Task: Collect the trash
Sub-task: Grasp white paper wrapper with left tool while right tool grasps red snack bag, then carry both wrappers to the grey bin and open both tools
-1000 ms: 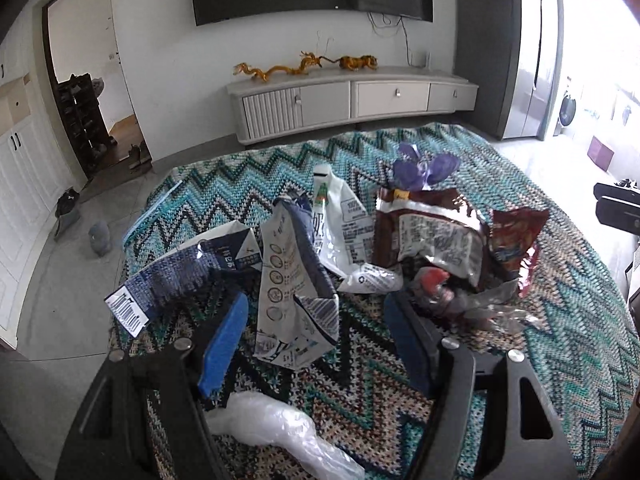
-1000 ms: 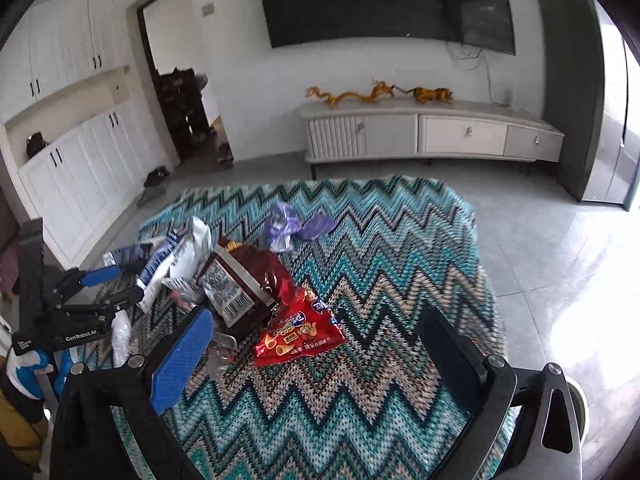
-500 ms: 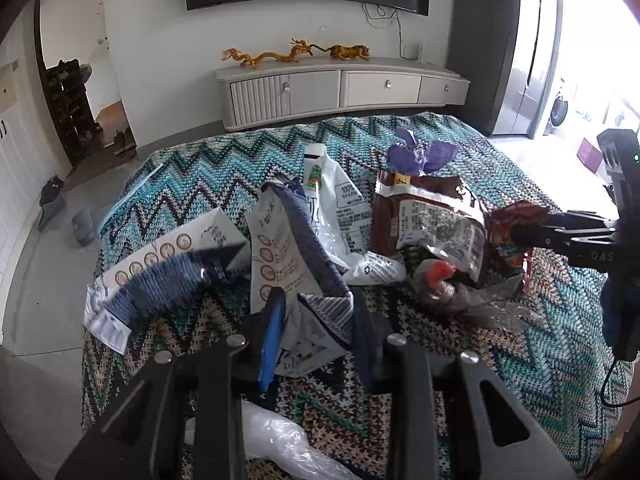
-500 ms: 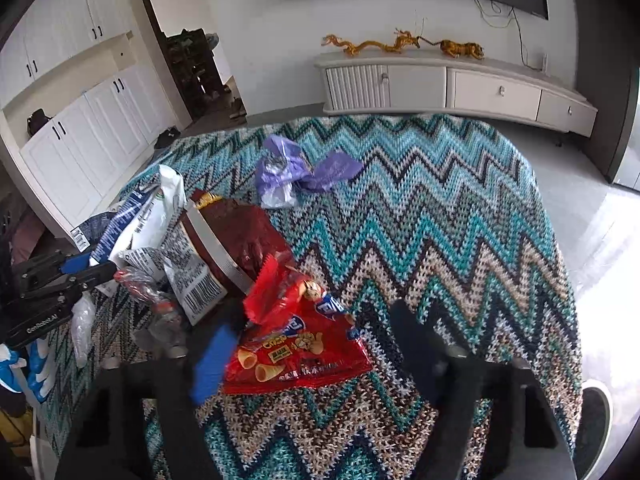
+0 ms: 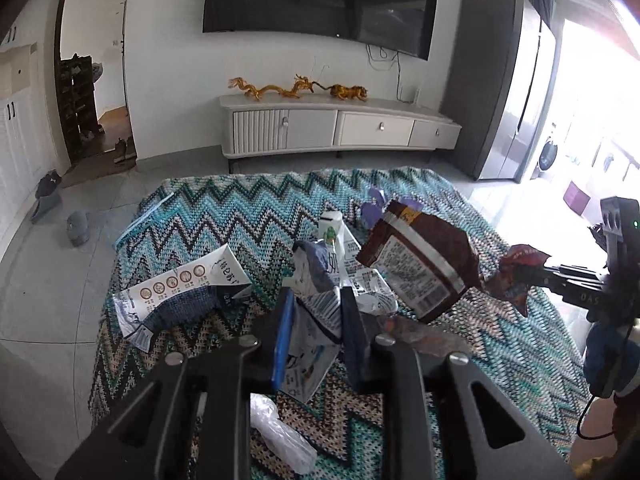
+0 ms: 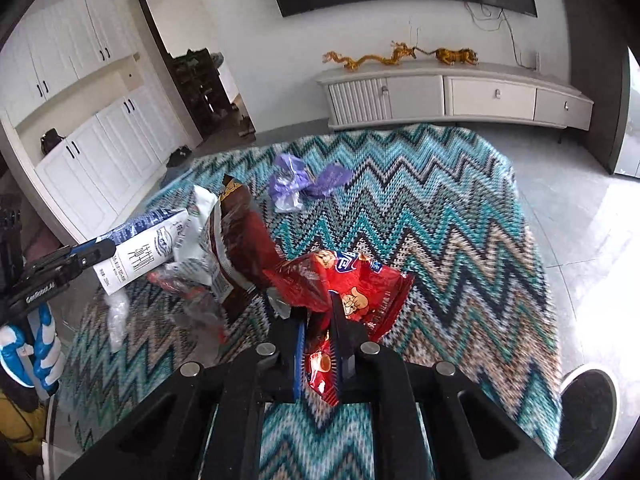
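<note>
Left gripper (image 5: pixel 316 312) jaws just closed, clamped on a blue-and-white carton (image 5: pixel 310 300) above the zigzag blanket (image 5: pixel 240 216), right gripper (image 6: pixel 318 320) jaws likewise just closed, pinching a red snack bag (image 6: pixel 352 288), brown packet (image 6: pixel 240 240) beside it.

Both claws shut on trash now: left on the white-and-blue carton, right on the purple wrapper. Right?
Not quite. The right claw is shut on the red snack bag; the purple wrapper lies untouched further up the blanket, as the right wrist view shows. The left claw does grip the white-and-blue carton.
</note>
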`<state>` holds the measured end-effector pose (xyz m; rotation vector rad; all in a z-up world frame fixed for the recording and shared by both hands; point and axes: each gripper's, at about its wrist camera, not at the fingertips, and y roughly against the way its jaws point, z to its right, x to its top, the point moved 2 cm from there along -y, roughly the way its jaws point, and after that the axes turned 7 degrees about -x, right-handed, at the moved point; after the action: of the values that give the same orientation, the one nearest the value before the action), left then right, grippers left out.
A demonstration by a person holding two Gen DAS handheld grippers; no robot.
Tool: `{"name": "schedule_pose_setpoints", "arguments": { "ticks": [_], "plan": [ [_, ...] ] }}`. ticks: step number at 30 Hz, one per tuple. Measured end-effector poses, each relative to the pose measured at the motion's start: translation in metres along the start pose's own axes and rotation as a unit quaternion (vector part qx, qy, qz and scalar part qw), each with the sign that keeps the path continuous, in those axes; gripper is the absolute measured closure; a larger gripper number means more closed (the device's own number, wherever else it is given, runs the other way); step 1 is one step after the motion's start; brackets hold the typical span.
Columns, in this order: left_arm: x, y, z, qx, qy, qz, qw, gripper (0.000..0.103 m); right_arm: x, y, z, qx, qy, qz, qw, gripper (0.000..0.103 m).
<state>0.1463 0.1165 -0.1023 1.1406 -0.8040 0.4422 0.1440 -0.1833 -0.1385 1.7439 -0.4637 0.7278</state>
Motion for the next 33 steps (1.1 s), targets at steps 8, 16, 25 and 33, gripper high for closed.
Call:
{"name": "schedule_pose_setpoints", "arguments": {
  "ticks": [8, 16, 25, 33],
  "plan": [
    [0.006, 0.034, 0.013, -0.003, 0.012, 0.028, 0.9995, 0.082, -0.011, 0.052, 0.000, 0.004, -0.004, 0.033, 0.999, 0.092],
    [0.024, 0.070, 0.042, -0.023, 0.002, 0.060, 0.9979, 0.082, -0.024, 0.104, 0.020, -0.003, -0.024, 0.070, 0.997, 0.092],
    [0.059, 0.042, 0.150, -0.120, -0.043, 0.047, 0.9907, 0.082, -0.057, 0.162, 0.107, -0.060, -0.096, 0.101, 0.988, 0.093],
    [0.072, -0.038, 0.308, -0.231, -0.102, -0.019, 0.9674, 0.082, -0.113, 0.195, 0.215, -0.128, -0.195, 0.101, 0.967, 0.093]
  ]
}}
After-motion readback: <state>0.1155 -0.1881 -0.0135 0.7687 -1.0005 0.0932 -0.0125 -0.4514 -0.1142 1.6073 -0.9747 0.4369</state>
